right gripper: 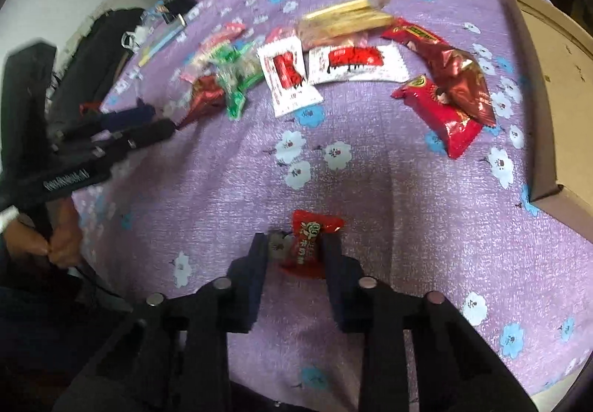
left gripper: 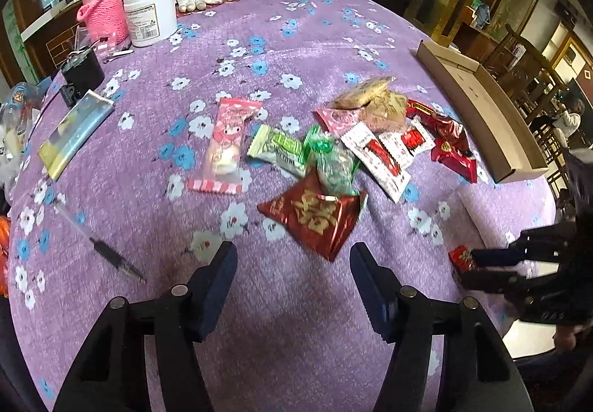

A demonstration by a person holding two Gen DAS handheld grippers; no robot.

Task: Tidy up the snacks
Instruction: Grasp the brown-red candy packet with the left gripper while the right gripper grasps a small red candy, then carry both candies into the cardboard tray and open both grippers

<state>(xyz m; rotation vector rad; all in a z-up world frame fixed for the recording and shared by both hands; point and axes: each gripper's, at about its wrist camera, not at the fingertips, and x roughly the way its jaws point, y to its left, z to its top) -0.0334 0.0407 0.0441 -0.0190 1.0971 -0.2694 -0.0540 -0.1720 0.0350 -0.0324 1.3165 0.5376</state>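
Counter (left gripper: 296,41) under purple floral cloth; shallow cardboard box (left gripper: 493,115) along far right edge, open side up, apparently empty as far as visible.

Snack pile mid-counter, spread left to right: pink marshmallow pack (left gripper: 226,145), green wrappers (left gripper: 292,152), red-and-gold packet (left gripper: 315,219) nearest left tool, white-and-red sachets (right gripper: 326,71), tan biscuit packs (left gripper: 374,97), dark red wrappers (right gripper: 456,78) closest to box.

Left tool (left gripper: 292,263): released, jaws wide apart, nothing between them, hovering over bare cloth. Red-and-gold packet lying just ahead, slightly right of centre line.

Right tool (right gripper: 294,245): clenched on small red candy (right gripper: 307,241). Candy pinched across its short width, long axis running roughly forward along fingers, front end sticking out past tips. Whether lifted clear or touching cloth: cannot tell.

Key relation: box lying forward and to the right of right tool, well apart from it, long wall running away along counter edge. Right hand clearly nearer to box than left. Judged step: carry of candy toward box, placement not yet done. Next move likely calls for swing right and forward, clearing near box wall before release. Risk: loose grip on crinkly wrapper, slipping in transit. Most of the pile unsorted; task judged early.
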